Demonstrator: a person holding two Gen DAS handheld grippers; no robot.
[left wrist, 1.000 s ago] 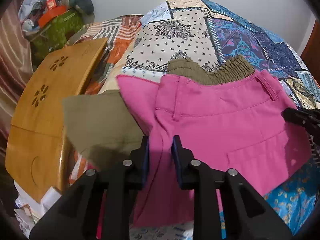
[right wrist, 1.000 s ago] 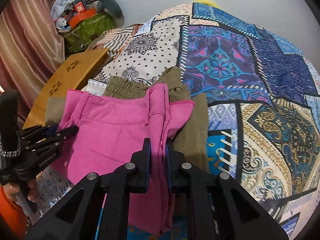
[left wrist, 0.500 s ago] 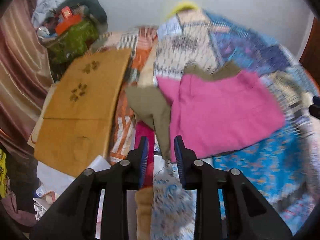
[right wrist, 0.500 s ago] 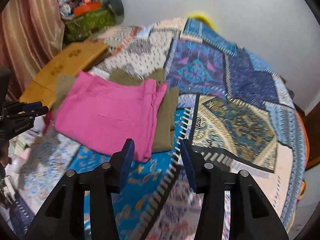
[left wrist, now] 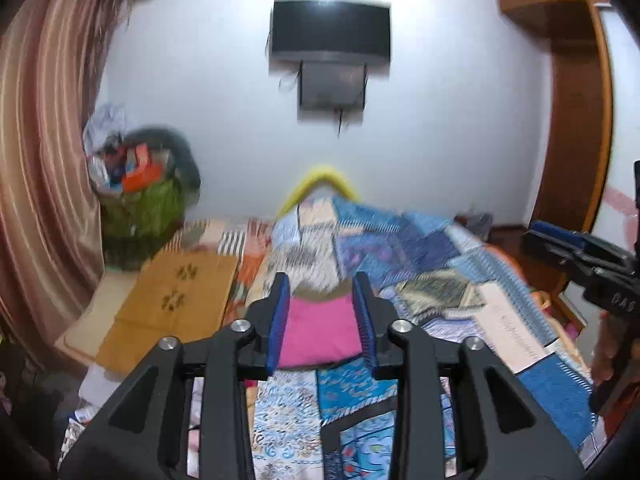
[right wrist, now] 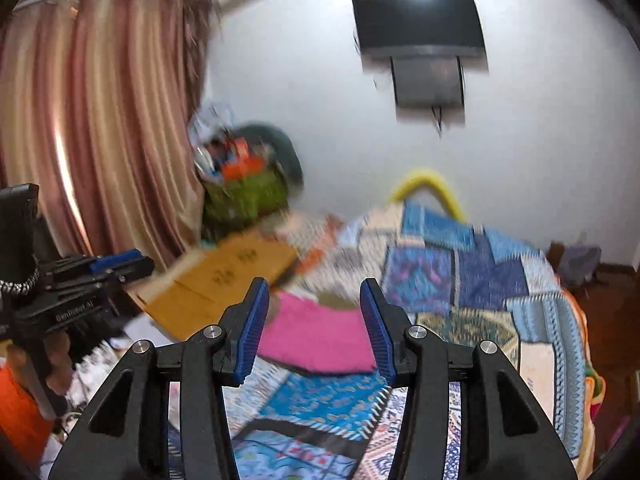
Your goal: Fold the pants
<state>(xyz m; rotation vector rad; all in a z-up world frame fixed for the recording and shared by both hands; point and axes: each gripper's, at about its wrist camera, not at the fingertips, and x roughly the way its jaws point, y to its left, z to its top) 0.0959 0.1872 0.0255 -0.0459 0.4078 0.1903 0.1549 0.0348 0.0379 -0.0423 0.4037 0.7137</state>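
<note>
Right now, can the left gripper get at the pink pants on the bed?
Probably yes. The left gripper holds nothing, its jaws are opening, and the pink pants lie uncovered on the bed ahead. It hangs clear above them and must descend.

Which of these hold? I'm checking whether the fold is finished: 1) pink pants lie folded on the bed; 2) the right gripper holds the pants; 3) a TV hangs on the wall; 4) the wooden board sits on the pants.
1) True: the pink pants lie folded on the patchwork bedspread.
2) False: the right gripper is open and empty.
3) True: the TV is wall-mounted.
4) False: the wooden board lies beside them.
</note>
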